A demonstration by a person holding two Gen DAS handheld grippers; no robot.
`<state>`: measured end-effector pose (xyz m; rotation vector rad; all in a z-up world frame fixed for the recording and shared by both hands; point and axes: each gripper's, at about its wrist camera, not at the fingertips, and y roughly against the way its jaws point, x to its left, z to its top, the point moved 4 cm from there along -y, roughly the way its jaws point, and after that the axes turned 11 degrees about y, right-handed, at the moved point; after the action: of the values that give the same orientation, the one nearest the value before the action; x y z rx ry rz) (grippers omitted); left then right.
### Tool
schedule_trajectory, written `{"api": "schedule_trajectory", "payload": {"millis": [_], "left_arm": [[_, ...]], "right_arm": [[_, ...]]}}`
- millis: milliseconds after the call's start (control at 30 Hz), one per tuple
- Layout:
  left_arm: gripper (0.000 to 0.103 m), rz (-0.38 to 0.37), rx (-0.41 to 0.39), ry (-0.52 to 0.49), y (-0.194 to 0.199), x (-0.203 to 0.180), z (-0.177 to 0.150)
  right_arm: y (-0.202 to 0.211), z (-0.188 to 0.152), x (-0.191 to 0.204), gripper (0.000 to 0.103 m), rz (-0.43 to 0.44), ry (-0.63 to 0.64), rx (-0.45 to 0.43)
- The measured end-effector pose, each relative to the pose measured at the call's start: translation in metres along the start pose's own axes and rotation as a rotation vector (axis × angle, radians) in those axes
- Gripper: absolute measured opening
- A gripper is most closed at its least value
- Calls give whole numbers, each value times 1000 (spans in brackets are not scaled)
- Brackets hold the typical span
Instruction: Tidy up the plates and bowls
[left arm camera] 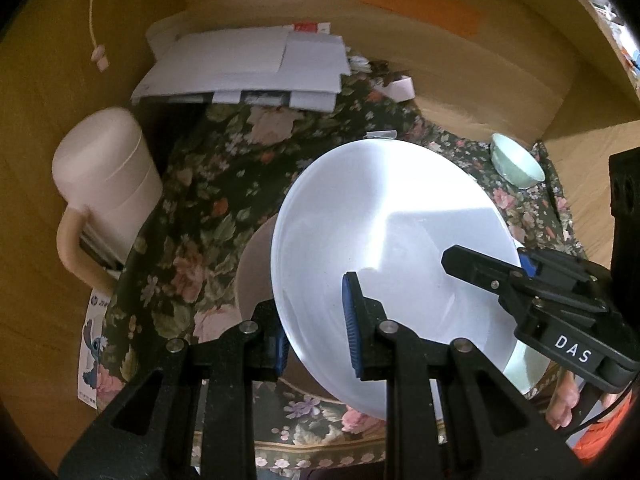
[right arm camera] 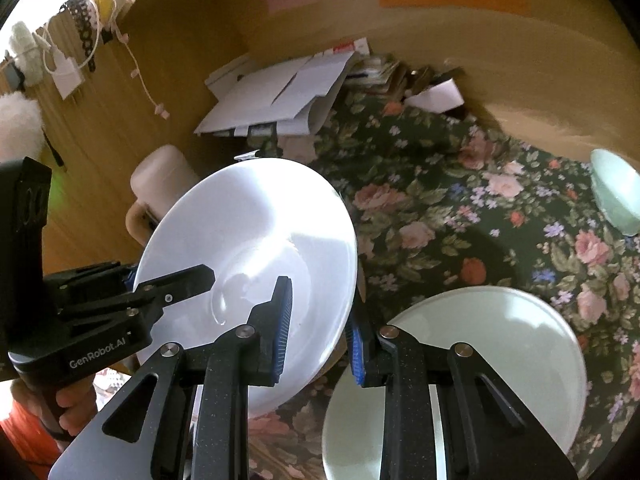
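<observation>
Floral cloth [right arm camera: 460, 208] covers the table; both grippers, left [left arm camera: 316, 332] and right [right arm camera: 320, 332], clamp one tilted, empty white plate [right arm camera: 256, 240] by opposite rims, above it. Beside it lies a pale green plate [right arm camera: 500, 344]; a mint bowl [right arm camera: 614, 196] sits well apart.

So there's a big white plate [left arm camera: 384, 240] held up off the floral cloth, tilted steeply with its glossy face to both cameras. A pale green plate [right arm camera: 480, 344] lies flat on the cloth at about 5 o'clock in the right wrist view. A small mint-green bowl [right arm camera: 616, 192] sits upright at 3 o'clock, well apart from both.
</observation>
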<state>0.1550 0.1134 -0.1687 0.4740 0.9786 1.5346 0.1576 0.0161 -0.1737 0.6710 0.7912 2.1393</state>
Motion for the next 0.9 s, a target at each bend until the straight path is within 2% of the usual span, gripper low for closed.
{"api": "schedule_trajectory", "payload": {"millis": [500,900], "left_arm": [[23,19,31,8,-17,16,-11],[23,47,34,9,-26,22,-11]], "right_arm": [[-23,-6,3,23,14,10,63],[-19,-5,0,23,-13,40,65]]}}
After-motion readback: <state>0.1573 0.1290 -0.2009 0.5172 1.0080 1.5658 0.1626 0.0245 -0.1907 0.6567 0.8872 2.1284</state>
